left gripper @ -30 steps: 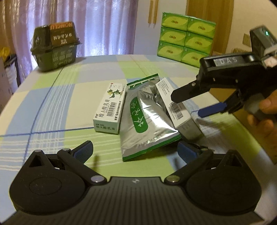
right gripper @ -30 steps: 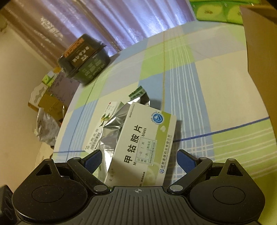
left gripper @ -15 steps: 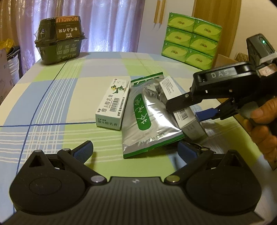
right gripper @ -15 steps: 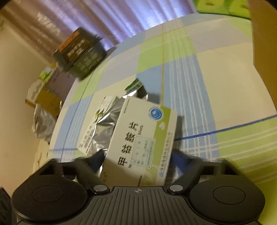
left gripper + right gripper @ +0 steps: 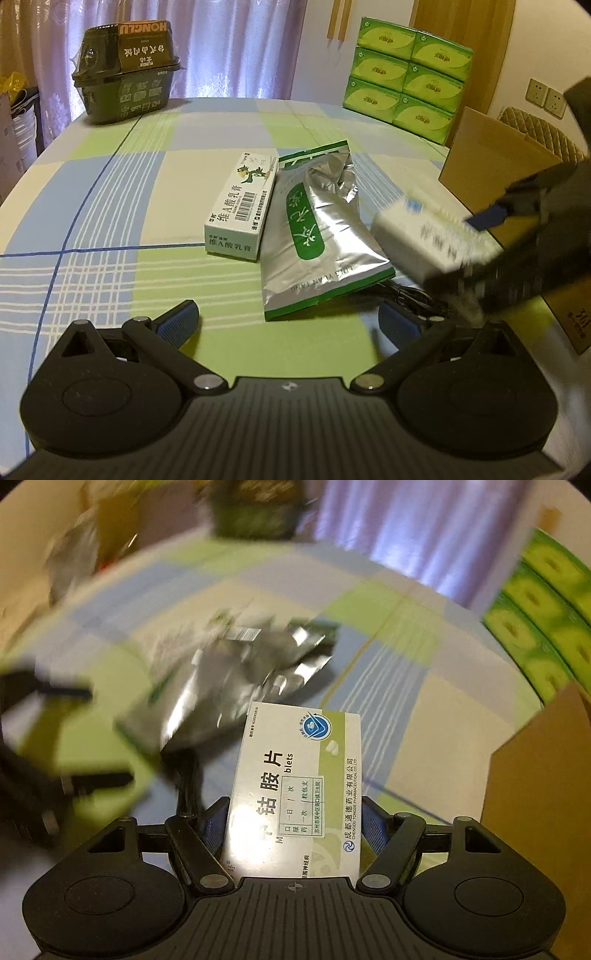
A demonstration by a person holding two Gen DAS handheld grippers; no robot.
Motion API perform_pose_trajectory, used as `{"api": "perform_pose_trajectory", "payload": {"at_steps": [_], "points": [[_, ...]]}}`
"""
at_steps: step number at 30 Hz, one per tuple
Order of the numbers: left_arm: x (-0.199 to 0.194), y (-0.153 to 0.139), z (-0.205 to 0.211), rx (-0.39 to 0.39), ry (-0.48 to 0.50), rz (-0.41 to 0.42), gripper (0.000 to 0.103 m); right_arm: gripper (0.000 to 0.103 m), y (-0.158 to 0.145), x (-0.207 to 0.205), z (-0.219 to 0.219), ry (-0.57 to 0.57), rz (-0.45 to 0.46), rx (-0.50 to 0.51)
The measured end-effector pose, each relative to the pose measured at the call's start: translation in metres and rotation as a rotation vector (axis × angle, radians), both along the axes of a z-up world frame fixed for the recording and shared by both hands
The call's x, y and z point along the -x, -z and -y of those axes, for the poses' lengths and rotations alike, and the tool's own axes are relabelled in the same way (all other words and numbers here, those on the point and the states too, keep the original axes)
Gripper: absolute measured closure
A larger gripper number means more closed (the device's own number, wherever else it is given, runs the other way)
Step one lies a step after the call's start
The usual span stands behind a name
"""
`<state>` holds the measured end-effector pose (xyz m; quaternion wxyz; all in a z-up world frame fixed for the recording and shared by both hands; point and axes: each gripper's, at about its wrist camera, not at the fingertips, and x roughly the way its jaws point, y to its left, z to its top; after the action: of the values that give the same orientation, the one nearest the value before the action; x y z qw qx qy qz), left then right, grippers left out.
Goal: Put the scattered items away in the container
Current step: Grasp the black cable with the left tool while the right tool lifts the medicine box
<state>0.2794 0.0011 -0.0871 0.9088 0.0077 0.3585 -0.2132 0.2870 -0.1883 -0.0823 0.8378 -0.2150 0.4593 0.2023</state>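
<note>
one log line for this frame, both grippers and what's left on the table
right gripper: shut on pill box, lifted | left gripper: open, holds nothing | on table: cream box, foil pouch | cardboard box: at right

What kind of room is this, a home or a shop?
Most likely a home dining room: a table under a checked cloth, purple curtains behind it, and wall sockets beside a woven chair back. Stacked green tissue packs suggest household stock.
</note>
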Motion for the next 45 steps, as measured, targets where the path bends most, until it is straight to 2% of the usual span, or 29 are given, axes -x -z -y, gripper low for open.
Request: {"api": "perform_pose_trajectory", "payload": {"at_steps": [3, 8, 10, 12, 15, 16, 18, 21, 23, 24, 25, 26, 28, 30, 36, 38, 40, 45], "points": [[0.001, -0.002, -0.003, 0.007, 0.003, -0.009, 0.001, 0.029, -0.001, 0.009, -0.002, -0.034, -0.033, -0.029], [0.014, -0.011, -0.016, 0.045, 0.000, -0.034, 0.002, 0.029, 0.000, 0.038, -0.014, -0.086, -0.146, -0.145], [0.023, -0.014, -0.021, 0.052, -0.003, -0.040, 0.002, 0.029, -0.001, 0.048, -0.013, -0.048, -0.166, -0.197], [0.032, -0.018, -0.024, 0.050, -0.007, -0.046, 0.005, 0.030, -0.003, 0.054, -0.003, 0.027, -0.149, -0.211], [0.044, -0.018, -0.023, 0.042, -0.019, -0.064, 0.016, 0.029, -0.007, 0.058, 0.005, 0.086, -0.099, -0.159], [0.046, -0.017, -0.020, 0.040, -0.022, -0.072, 0.023, 0.029, -0.007, 0.059, 0.007, 0.092, -0.087, -0.142], [0.048, -0.013, -0.011, 0.028, -0.021, -0.085, 0.032, 0.029, -0.005, 0.056, 0.008, 0.094, -0.071, -0.117], [0.046, -0.013, 0.003, 0.033, -0.020, -0.082, 0.039, 0.029, -0.003, 0.057, 0.011, 0.084, -0.046, -0.105], [0.045, -0.012, 0.015, 0.001, -0.002, -0.075, 0.048, 0.029, -0.001, 0.055, 0.011, 0.074, -0.040, -0.109], [0.047, -0.011, 0.021, -0.024, 0.014, -0.075, 0.059, 0.026, 0.000, 0.053, 0.012, 0.076, -0.045, -0.113], [0.049, -0.010, 0.026, -0.053, 0.028, -0.064, 0.064, 0.012, 0.002, 0.051, 0.012, 0.086, -0.048, -0.106], [0.052, -0.009, 0.030, -0.084, 0.040, -0.049, 0.066, 0.009, 0.003, 0.051, 0.013, 0.090, -0.043, -0.098], [0.056, -0.010, 0.033, -0.119, 0.078, -0.040, 0.081, 0.009, 0.005, 0.048, 0.015, 0.086, -0.051, -0.114], [0.057, -0.010, 0.031, -0.131, 0.098, -0.043, 0.089, 0.009, 0.005, 0.046, 0.016, 0.088, -0.061, -0.129], [0.059, -0.009, 0.028, -0.154, 0.112, -0.029, 0.089, 0.009, 0.004, 0.044, 0.017, 0.093, -0.073, -0.159], [0.061, -0.008, 0.031, -0.172, 0.116, -0.010, 0.086, 0.009, 0.004, 0.043, 0.016, 0.095, -0.082, -0.170], [0.063, -0.007, 0.032, -0.175, 0.112, -0.003, 0.075, 0.009, 0.006, 0.044, 0.014, 0.096, -0.087, -0.172], [0.064, -0.007, 0.030, -0.166, 0.123, -0.004, 0.074, 0.009, 0.006, 0.044, 0.009, 0.099, -0.087, -0.180]]}}
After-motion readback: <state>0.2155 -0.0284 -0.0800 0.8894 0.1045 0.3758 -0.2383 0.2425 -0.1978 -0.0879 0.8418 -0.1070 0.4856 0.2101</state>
